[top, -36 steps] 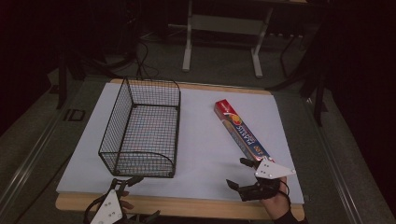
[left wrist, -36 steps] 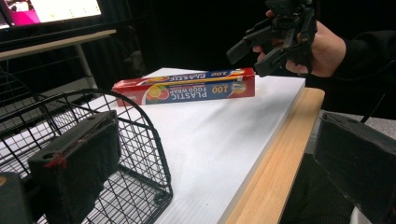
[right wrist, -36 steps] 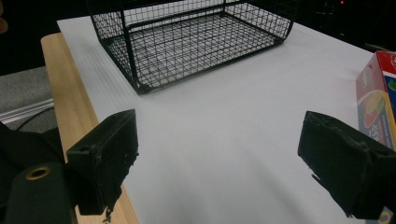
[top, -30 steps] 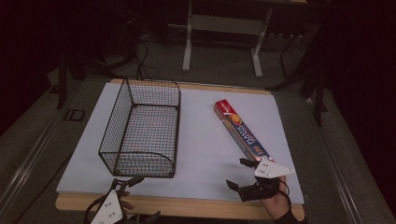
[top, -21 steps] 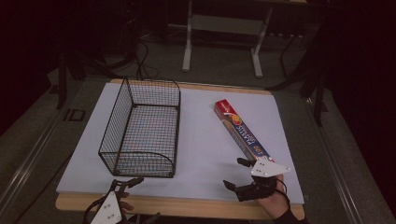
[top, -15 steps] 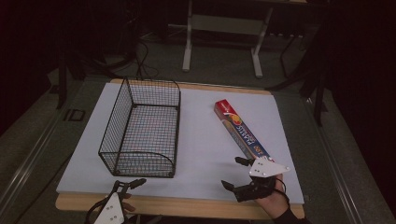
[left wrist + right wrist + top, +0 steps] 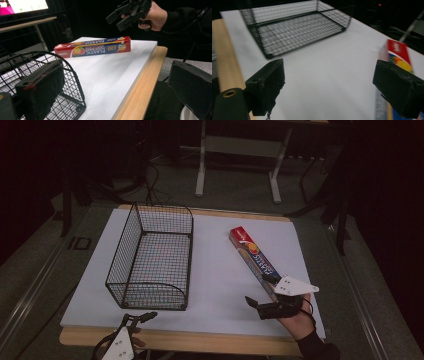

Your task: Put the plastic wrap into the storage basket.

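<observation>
**Grippers open near wrap box and basket**

Box (image 7: 255, 260) of plastic food wrap lies flat on the white board (image 7: 220, 275), slanting from the far middle toward the near right; its near end sits just beside the right gripper (image 7: 262, 291); that gripper hangs above the board's near right corner, jaws wide apart and holding nothing, one jaw close over the box's near end, the other out over bare board; in the right gripper view the box (image 7: 398, 55) shows beside the right-hand jaw, blurred, and whether they touch I cannot tell; the basket (image 7: 294, 25) stands beyond on the board; in the high view the wire basket (image 7: 152, 257) stands upright on the left half of the board, well apart from the box; the left gripper (image 7: 134, 320) sits at the near wooden edge (image 7: 200, 340) of the table, just short of the basket's rounded near end, jaws apart and empty; in the left gripper view the box (image 7: 93, 47) lies across the board, label upside down, with the right gripper (image 7: 120, 18) raised above its far end
</observation>
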Demonstrator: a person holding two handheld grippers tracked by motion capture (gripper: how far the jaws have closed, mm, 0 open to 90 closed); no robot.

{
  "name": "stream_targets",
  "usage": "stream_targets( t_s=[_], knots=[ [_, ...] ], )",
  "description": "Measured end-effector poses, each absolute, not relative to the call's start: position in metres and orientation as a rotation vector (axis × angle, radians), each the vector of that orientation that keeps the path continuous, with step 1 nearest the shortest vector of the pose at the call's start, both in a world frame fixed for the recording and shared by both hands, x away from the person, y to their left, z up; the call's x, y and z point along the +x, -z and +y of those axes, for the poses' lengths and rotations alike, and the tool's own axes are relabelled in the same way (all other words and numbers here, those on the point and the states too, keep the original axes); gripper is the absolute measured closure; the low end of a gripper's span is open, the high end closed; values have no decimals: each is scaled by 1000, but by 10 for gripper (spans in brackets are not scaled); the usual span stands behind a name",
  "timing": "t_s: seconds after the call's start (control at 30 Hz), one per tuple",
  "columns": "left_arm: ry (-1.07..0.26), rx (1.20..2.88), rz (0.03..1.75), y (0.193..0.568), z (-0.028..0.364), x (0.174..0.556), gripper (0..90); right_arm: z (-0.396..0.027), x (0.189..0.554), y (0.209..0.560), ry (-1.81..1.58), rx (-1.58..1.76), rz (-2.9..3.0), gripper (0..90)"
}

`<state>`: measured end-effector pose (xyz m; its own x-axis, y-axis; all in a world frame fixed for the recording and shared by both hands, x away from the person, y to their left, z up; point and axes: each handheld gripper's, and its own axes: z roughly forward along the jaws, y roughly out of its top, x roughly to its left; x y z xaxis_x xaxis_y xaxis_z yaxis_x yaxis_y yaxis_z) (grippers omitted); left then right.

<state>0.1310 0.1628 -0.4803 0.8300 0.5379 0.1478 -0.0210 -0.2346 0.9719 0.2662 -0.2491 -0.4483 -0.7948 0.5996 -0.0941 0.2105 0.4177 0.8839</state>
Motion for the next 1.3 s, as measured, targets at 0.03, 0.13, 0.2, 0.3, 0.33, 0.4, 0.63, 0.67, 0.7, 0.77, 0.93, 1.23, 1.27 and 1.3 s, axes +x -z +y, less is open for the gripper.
stream_targets(
  t_s=[0.03,0.13,0.2,0.3,0.33,0.4,0.63,0.67,0.7,0.77,0.93,1.23,1.27,1.3],
  knots=[
    [-546,1744,401,480,163,131,13,-251,268,448,-1336,696,2278,106],
    [-547,1746,402,481,162,131,13,-258,277,451,-1303,732,2265,107],
    [-545,1745,402,481,162,131,13,-264,283,453,-1273,767,2260,117],
    [-543,1747,402,481,162,132,13,-271,292,456,-1250,801,2255,128],
    [-543,1748,402,481,162,132,13,-273,295,457,-1242,810,2251,129],
    [-544,1749,402,481,162,132,13,-277,301,459,-1213,836,2255,129],
    [-543,1751,402,481,162,132,13,-286,320,469,-1135,917,2296,129],
    [-543,1751,402,481,162,132,13,-286,323,470,-1127,933,2297,129],
    [-543,1752,402,481,162,132,13,-287,325,470,-1125,938,2303,129],
    [-541,1754,402,481,162,132,13,-287,330,472,-1101,956,2313,129],
    [-541,1754,400,481,162,132,13,-287,341,478,-1046,1003,2346,129],
    [-540,1754,399,481,161,132,13,-286,359,484,-940,1093,2380,137],
    [-541,1754,398,481,161,131,13,-286,361,484,-935,1104,2386,137],
    [-542,1754,398,481,161,131,13,-286,363,485,-925,1109,2388,142]
  ],
)
